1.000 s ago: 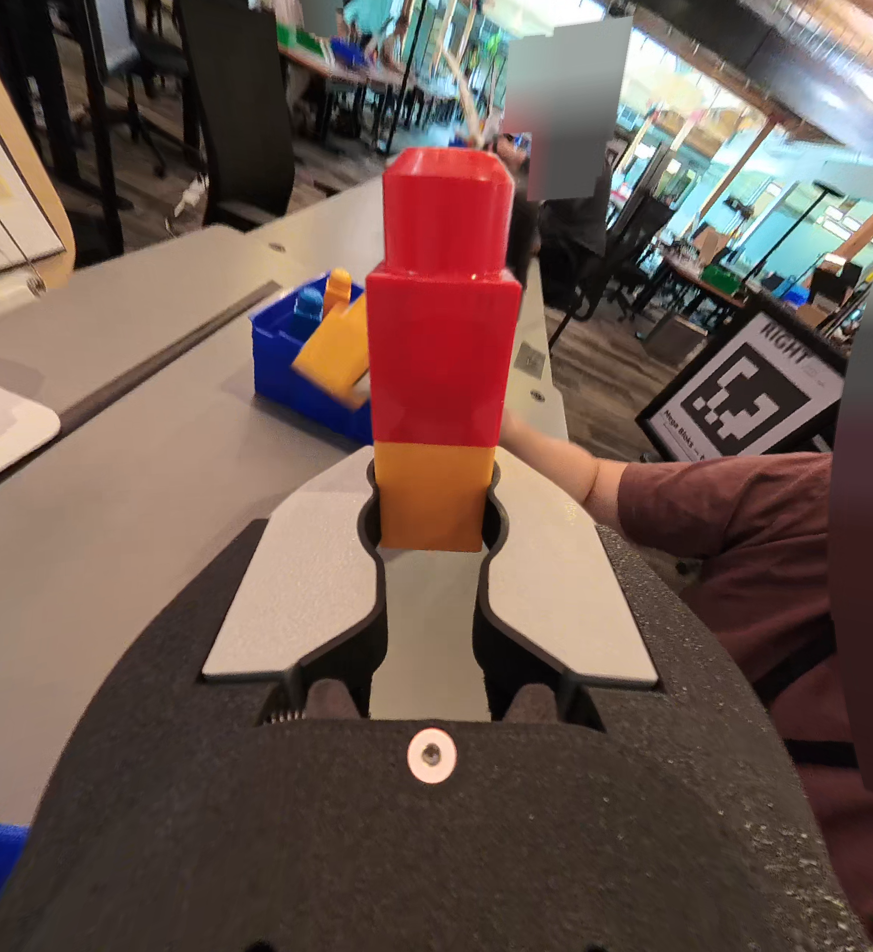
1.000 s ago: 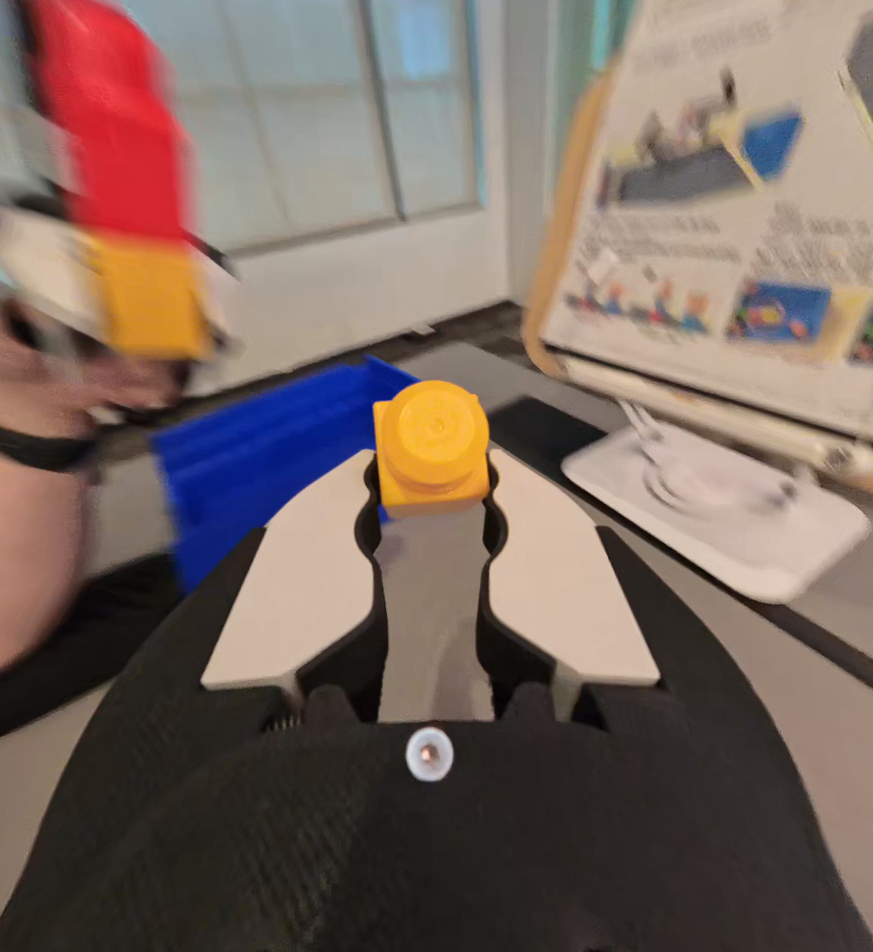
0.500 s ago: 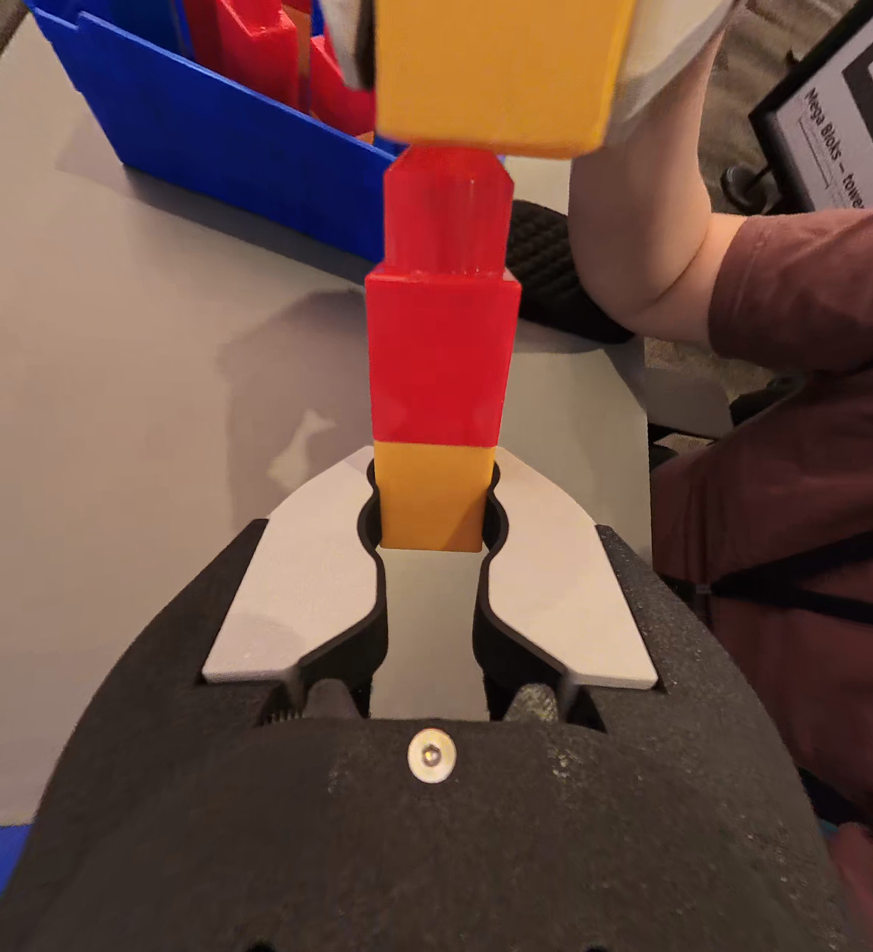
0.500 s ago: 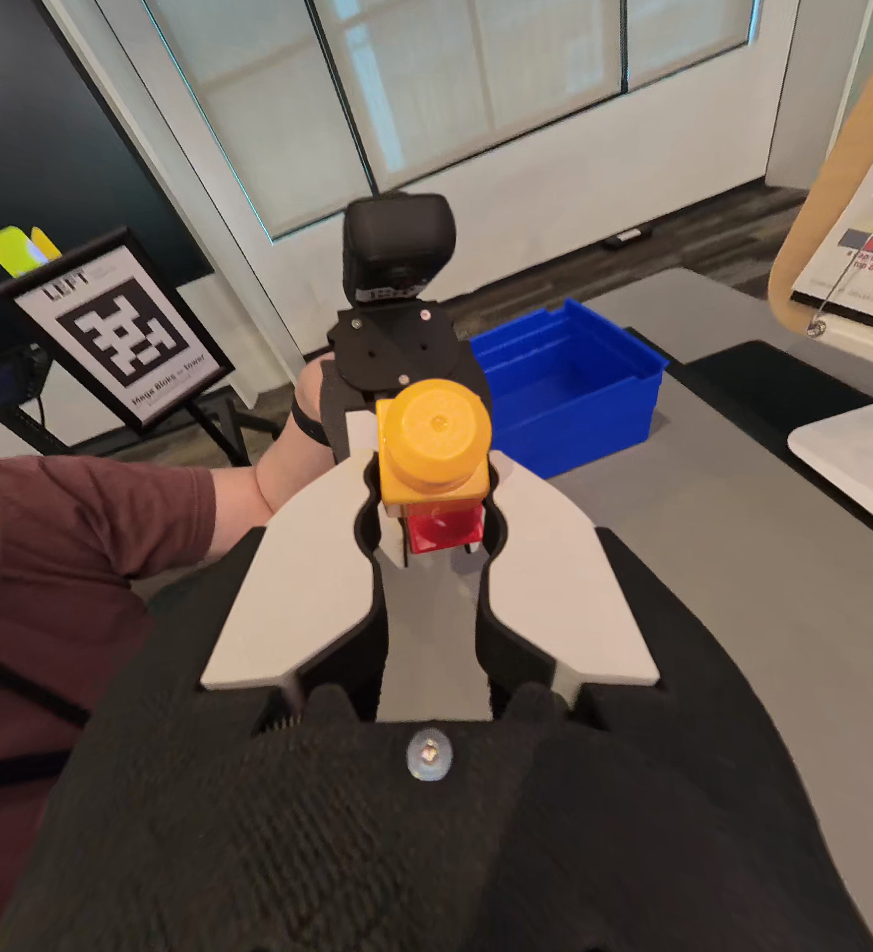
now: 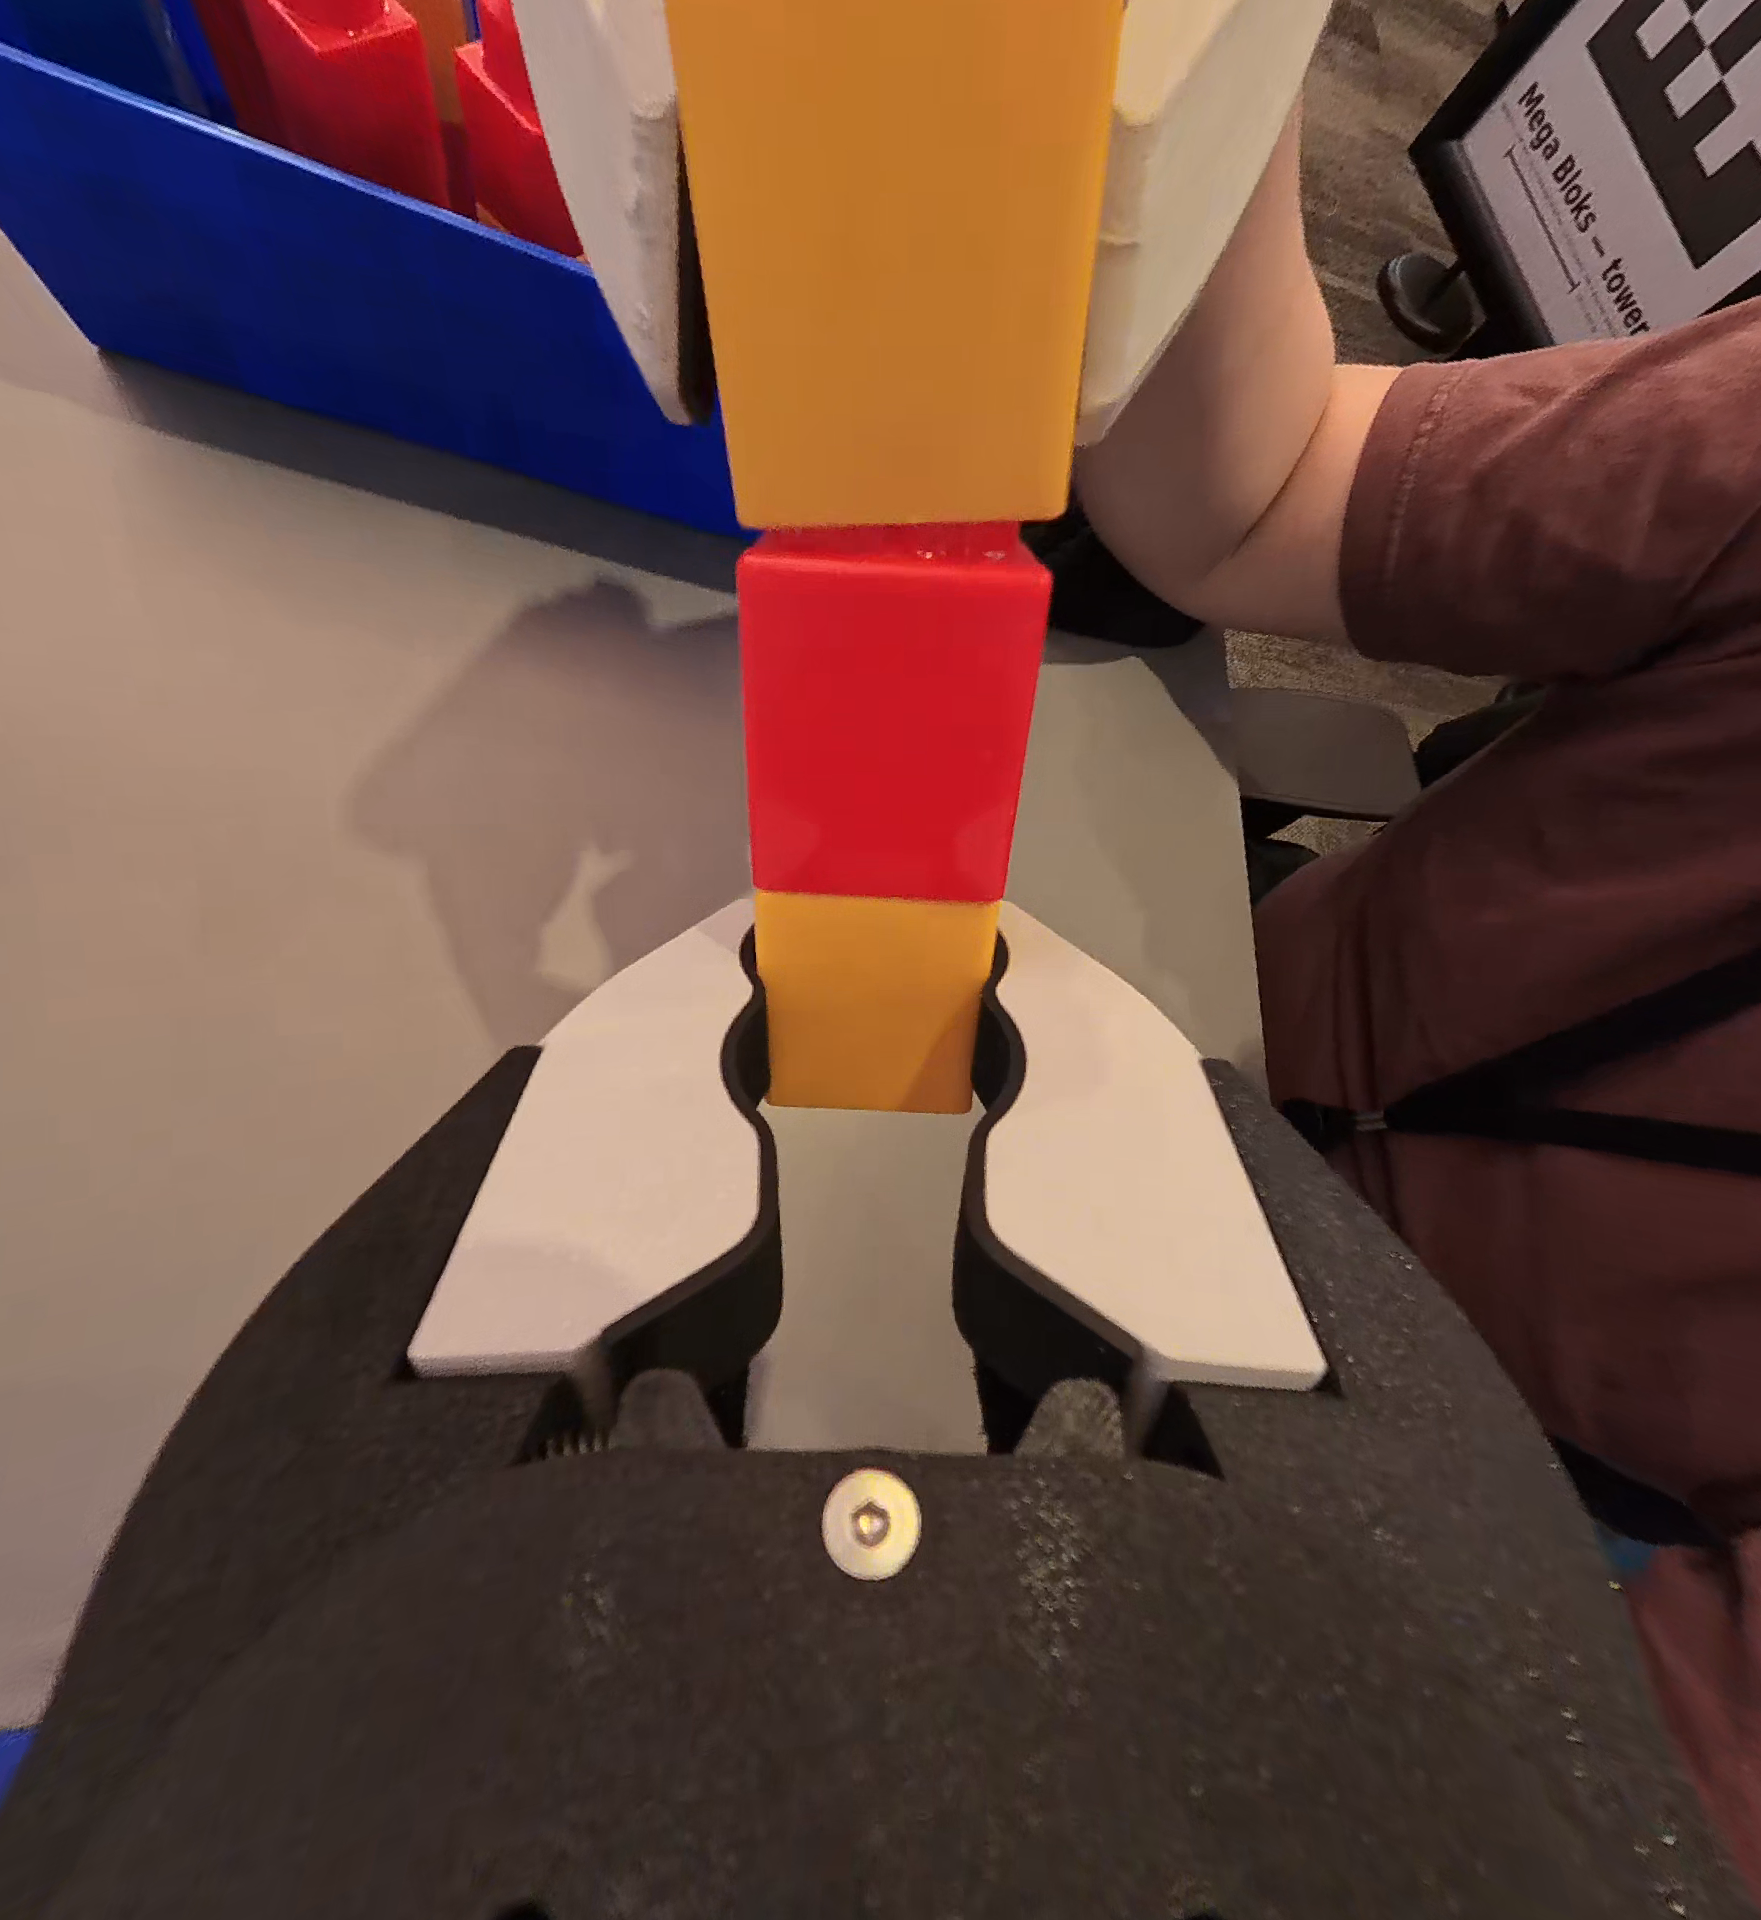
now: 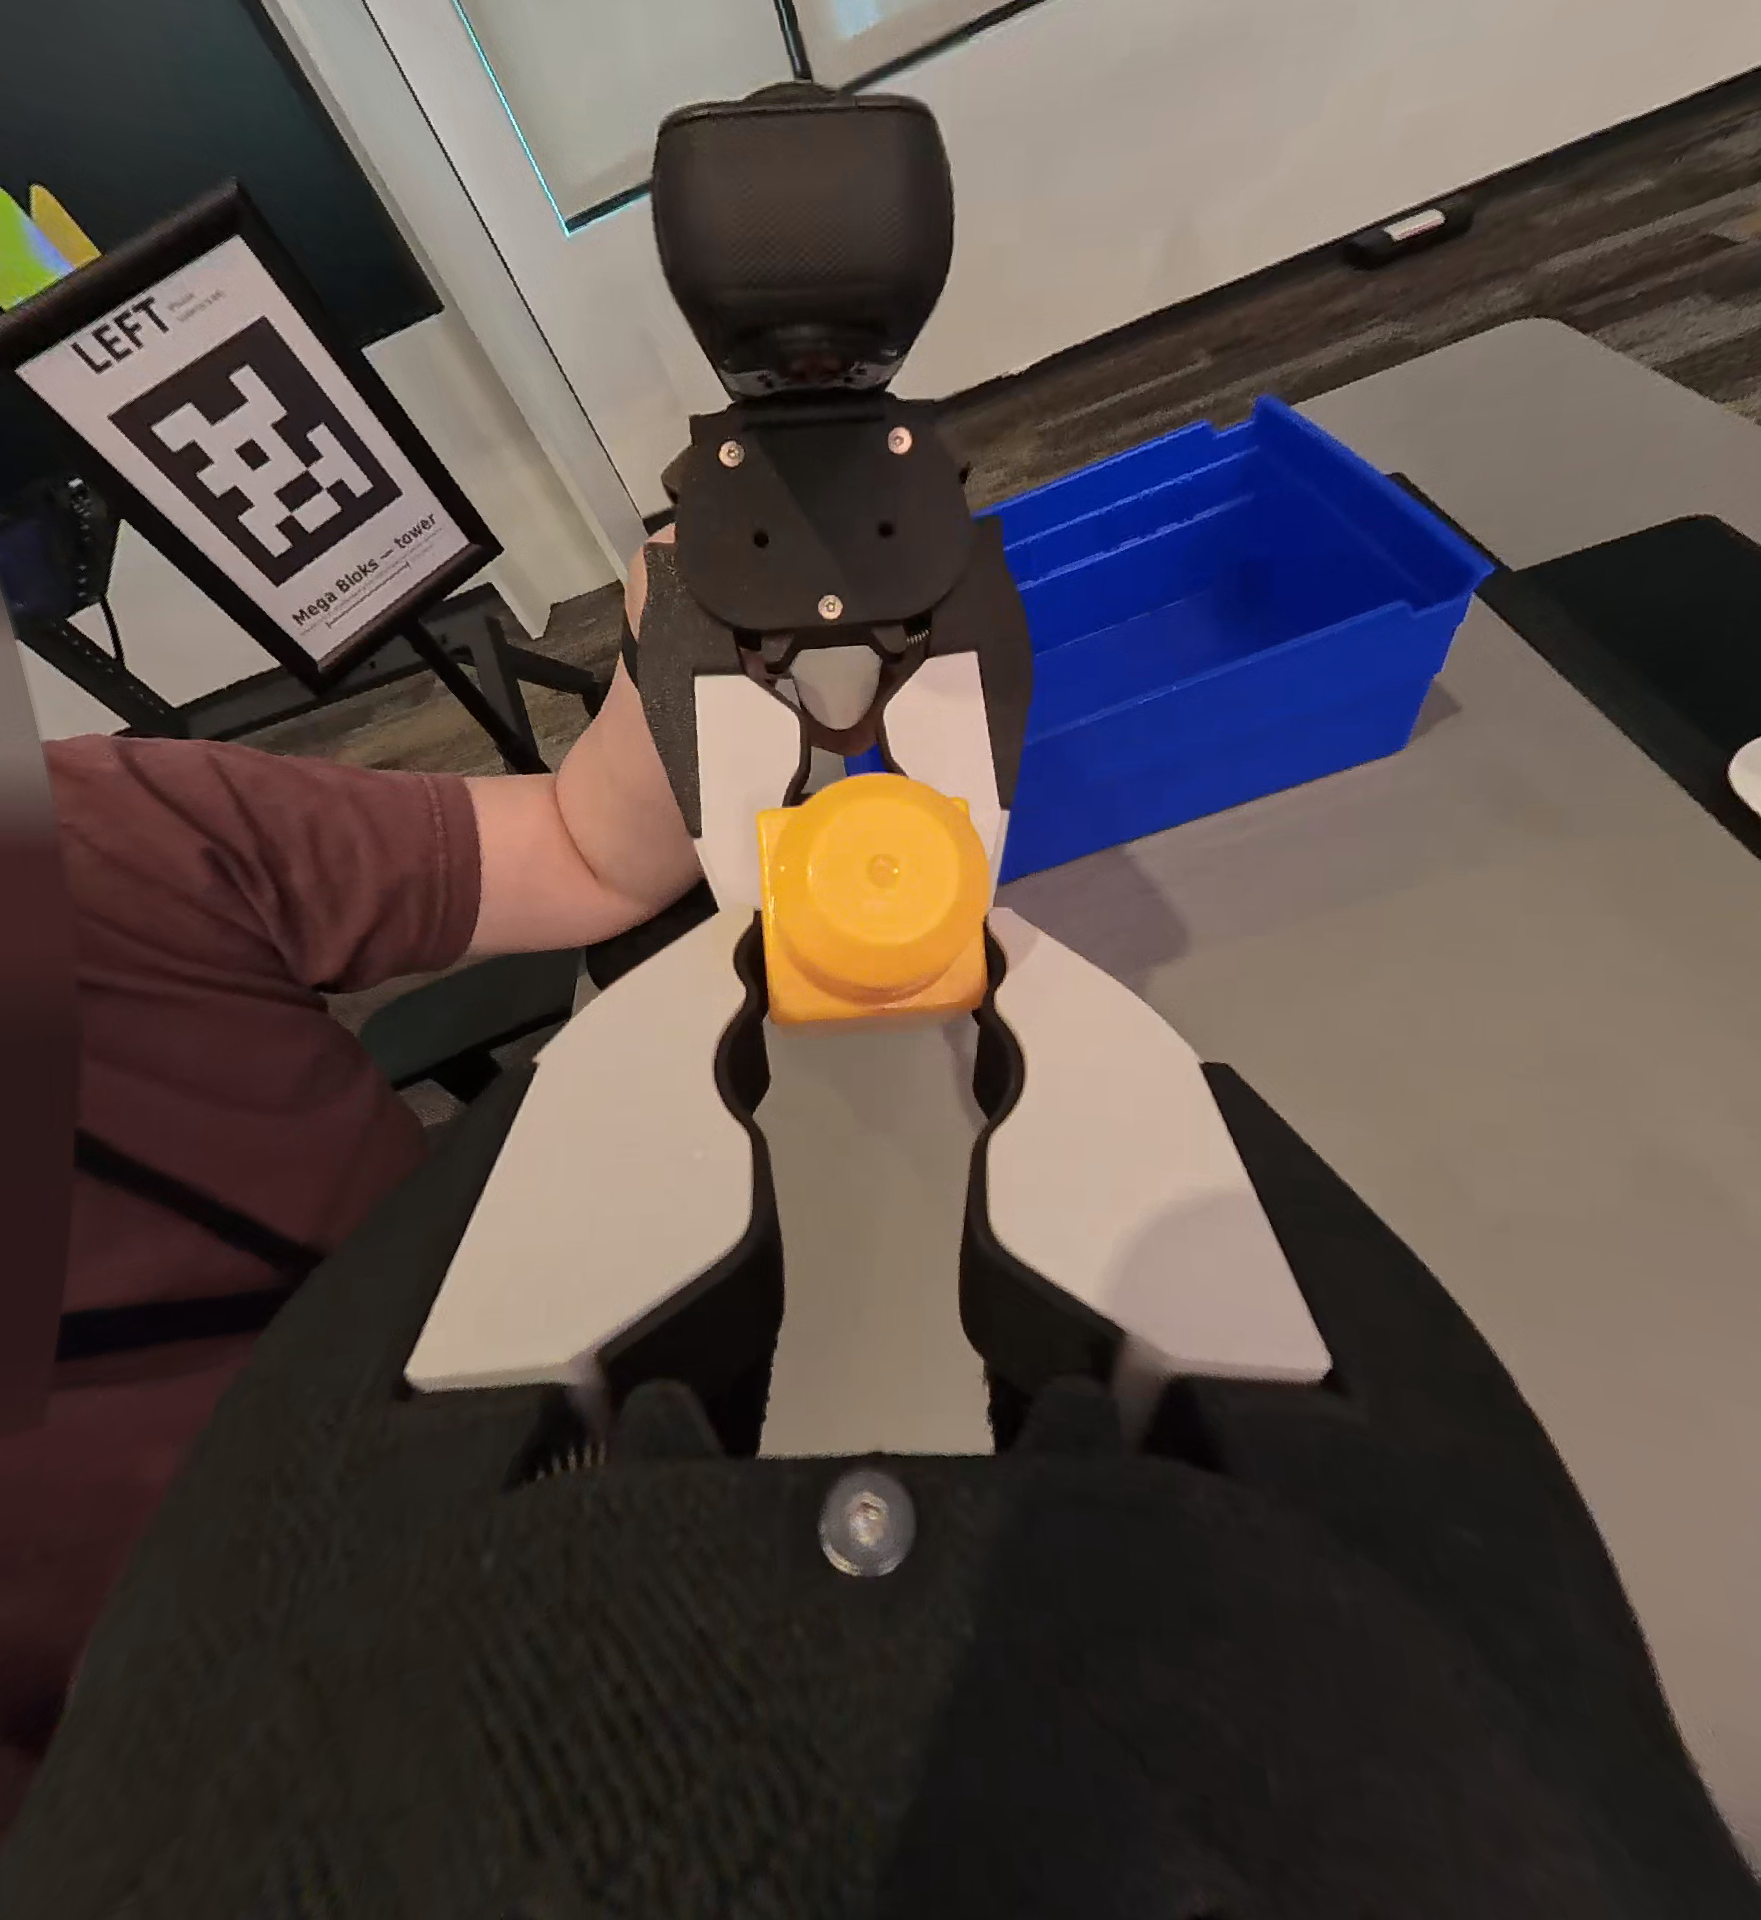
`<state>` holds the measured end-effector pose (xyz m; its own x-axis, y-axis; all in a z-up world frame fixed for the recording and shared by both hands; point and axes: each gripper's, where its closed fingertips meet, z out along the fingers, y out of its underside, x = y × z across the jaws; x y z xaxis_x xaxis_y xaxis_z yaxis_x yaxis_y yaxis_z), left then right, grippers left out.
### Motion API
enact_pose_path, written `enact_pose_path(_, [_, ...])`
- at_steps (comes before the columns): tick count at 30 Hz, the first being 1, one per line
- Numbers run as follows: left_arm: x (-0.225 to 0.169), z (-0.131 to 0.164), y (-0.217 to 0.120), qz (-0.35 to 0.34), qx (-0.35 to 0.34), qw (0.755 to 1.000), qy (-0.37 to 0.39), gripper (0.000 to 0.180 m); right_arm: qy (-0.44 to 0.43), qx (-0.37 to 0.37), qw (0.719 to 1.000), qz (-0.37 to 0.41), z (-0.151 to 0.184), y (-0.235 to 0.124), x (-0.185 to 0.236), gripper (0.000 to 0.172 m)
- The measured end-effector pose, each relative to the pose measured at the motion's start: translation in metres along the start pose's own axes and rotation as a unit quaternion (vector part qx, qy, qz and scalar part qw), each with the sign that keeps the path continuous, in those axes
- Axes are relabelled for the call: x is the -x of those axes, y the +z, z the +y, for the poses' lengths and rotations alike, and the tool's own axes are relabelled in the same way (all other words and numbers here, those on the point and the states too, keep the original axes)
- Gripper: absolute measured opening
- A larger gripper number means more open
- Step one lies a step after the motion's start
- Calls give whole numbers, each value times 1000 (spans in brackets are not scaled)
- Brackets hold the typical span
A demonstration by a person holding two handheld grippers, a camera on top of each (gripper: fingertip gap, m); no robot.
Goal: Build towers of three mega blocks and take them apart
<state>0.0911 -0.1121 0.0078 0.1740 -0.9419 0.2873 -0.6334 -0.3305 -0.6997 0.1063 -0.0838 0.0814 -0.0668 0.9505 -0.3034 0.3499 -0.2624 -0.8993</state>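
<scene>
My left gripper [image 5: 871, 997] is shut on the bottom orange block [image 5: 871, 1003] of a stack, with a red block [image 5: 886, 717] fixed on it. My right gripper [image 6: 876, 966] is shut on a second orange block [image 6: 871, 904], which I see stud-first. In the left wrist view that second orange block [image 5: 891, 260] sits between the right gripper's white fingers [image 5: 637, 208] and is pressed down over the red block's stud. The left gripper [image 6: 834, 623] faces me in the right wrist view. The stack hangs above the grey table [image 5: 232, 831].
A blue bin [image 5: 315, 281] with red blocks [image 5: 356, 94] stands behind the stack. An empty blue bin [image 6: 1229, 623] stands on the table's other side. The person's arm [image 5: 1240, 468] and maroon sleeve [image 5: 1582, 727] are at the right. A marker sign on a stand [image 6: 252, 457] is off the table. The gap from one gripper's tips to the other's is roughly 8 cm.
The right gripper brought its orange block over the red block and pushed it down onto the stud, which is now covered. The left gripper tilted down and kept its hold on the stack.
</scene>
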Motion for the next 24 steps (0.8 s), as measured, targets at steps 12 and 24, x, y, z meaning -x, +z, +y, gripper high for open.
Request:
enact_pose_path(12, [-1,11,-5,28,19,999,-41,35,12,20,1000,-11,11,18,-4,37])
enact_pose_path(24, [-5,-26,-12,54,-95,992,-57,35,9,-166,986,-14,-40,6,-5,38])
